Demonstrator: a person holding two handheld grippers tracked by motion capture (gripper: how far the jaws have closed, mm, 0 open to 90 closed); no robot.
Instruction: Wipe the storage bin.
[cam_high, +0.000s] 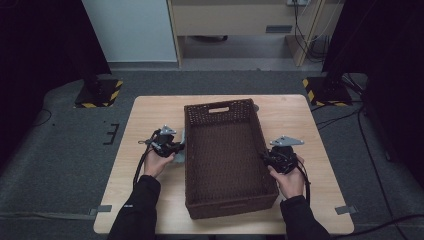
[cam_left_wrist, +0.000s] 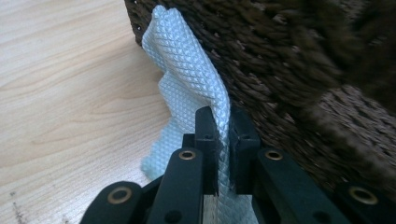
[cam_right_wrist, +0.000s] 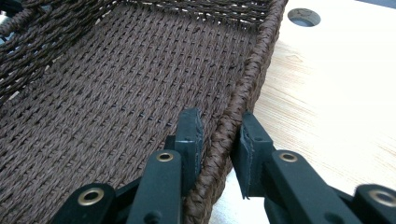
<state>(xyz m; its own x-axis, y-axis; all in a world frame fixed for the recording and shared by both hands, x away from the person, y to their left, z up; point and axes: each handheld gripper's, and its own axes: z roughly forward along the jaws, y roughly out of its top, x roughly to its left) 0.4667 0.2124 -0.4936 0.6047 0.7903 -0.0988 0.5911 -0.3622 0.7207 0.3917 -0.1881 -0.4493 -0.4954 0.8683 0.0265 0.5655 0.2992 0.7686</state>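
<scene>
A dark brown woven basket (cam_high: 222, 150) stands empty in the middle of the wooden table (cam_high: 150, 115). My left gripper (cam_high: 177, 150) is beside the basket's left wall, shut on a white, diamond-textured cloth (cam_left_wrist: 187, 84). In the left gripper view my left gripper (cam_left_wrist: 223, 121) pinches the cloth's edge, and the cloth hangs against the basket wall (cam_left_wrist: 289, 70). My right gripper (cam_high: 266, 158) sits at the basket's right rim. In the right gripper view my right gripper (cam_right_wrist: 217, 123) straddles the rim (cam_right_wrist: 252, 70), one pad inside and one outside, both pressed against it.
A round hole (cam_right_wrist: 303, 16) is cut in the table top just beyond the basket's far right corner. Bare wood lies left of the cloth (cam_left_wrist: 70, 93) and right of the basket (cam_right_wrist: 336, 102). Yellow-and-black striped stand bases (cam_high: 97, 92) sit on the floor behind the table.
</scene>
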